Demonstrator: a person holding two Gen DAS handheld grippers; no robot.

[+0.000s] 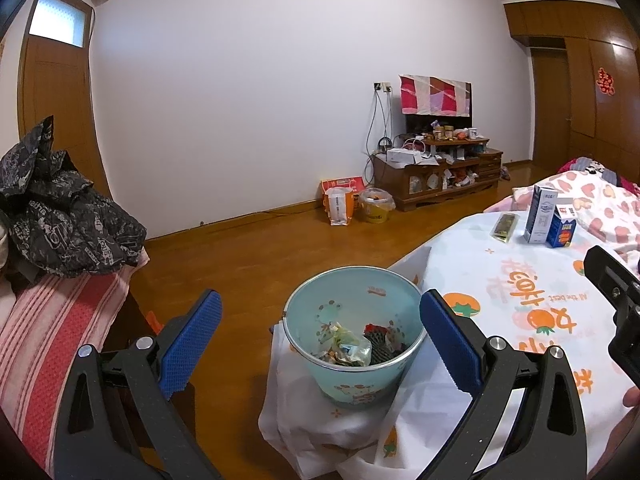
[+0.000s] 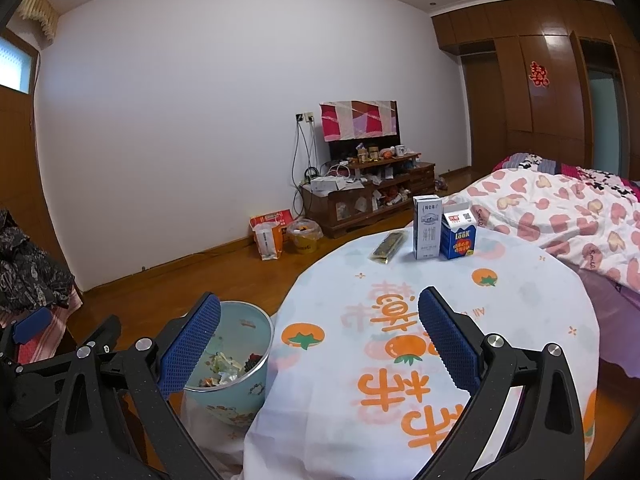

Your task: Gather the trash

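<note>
A pale blue trash bin (image 1: pixel 356 376) stands on a low cloth-draped seat beside the round table, with crumpled wrappers (image 1: pixel 352 350) inside. My left gripper (image 1: pixel 320 344) hangs open just above and in front of the bin, nothing between its blue pads. On the table's far side stand a white milk carton (image 2: pixel 426 233) and a blue juice carton (image 2: pixel 459 236), with a dark flat wrapper (image 2: pixel 389 246) lying to their left. My right gripper (image 2: pixel 320 344) is open over the table's near left edge, empty; the bin (image 2: pixel 232 392) shows behind its left finger.
The table wears a white cloth with orange fruit prints (image 2: pixel 520 300). A bed with a heart-patterned quilt (image 2: pixel 560 216) lies right of it. A striped seat with a dark jacket (image 1: pixel 60 216) sits at left. Bare wooden floor (image 1: pixel 260 248) stretches toward a TV cabinet (image 1: pixel 436 176) and bags (image 1: pixel 340 204).
</note>
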